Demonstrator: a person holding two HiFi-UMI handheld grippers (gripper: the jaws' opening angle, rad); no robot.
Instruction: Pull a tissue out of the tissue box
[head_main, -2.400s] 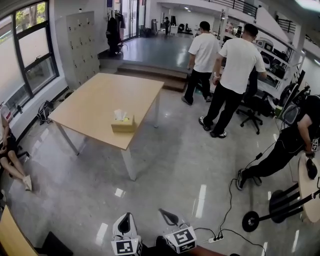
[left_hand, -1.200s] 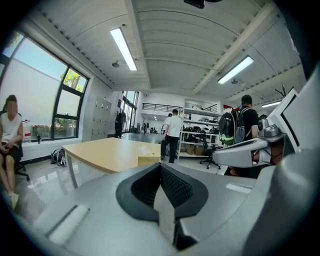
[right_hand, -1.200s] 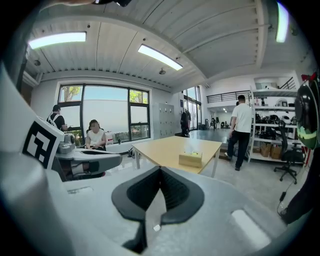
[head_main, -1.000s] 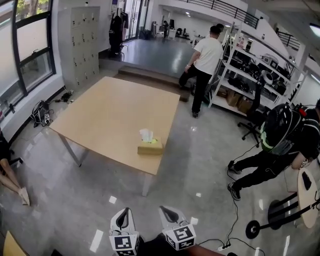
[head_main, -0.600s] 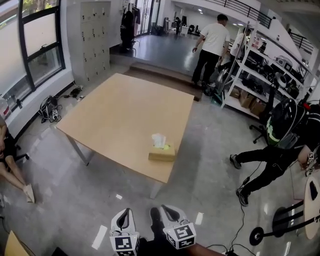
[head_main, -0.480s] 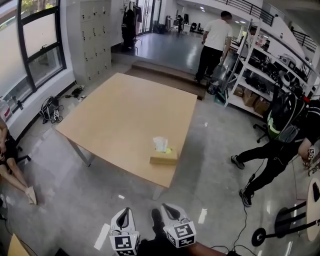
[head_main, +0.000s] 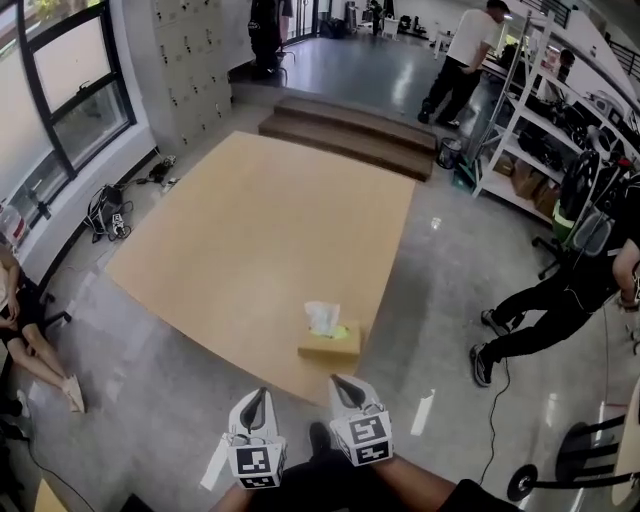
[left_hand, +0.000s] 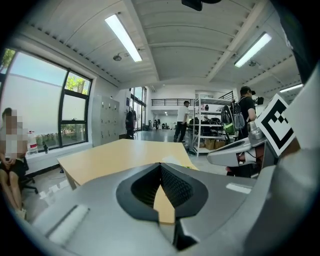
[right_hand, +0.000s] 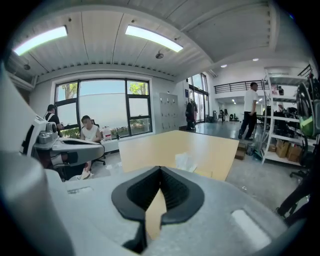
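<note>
A tan tissue box (head_main: 330, 344) sits near the front edge of the big wooden table (head_main: 250, 220), and a white tissue (head_main: 322, 318) stands up out of its top. Both grippers hang over the floor just short of that edge. My left gripper (head_main: 255, 396) is to the box's lower left, my right gripper (head_main: 344, 383) just below it. In the left gripper view the jaws meet at the tips (left_hand: 160, 165), with nothing between them. The right gripper view shows the same, jaws closed (right_hand: 160, 169) and empty, with the tissue (right_hand: 184, 161) straight ahead.
A person (head_main: 560, 300) bends low on the floor at the right. Another person (head_main: 465, 45) stands by the metal shelving (head_main: 530, 130) at the back. Someone sits (head_main: 20, 320) at the left by the window. Steps (head_main: 350, 130) and grey lockers (head_main: 190, 60) lie beyond the table.
Both grippers and the head camera have come forward to the table. The tissue box, once farther off, now lies right in front of the grippers. The jaws stay closed.
</note>
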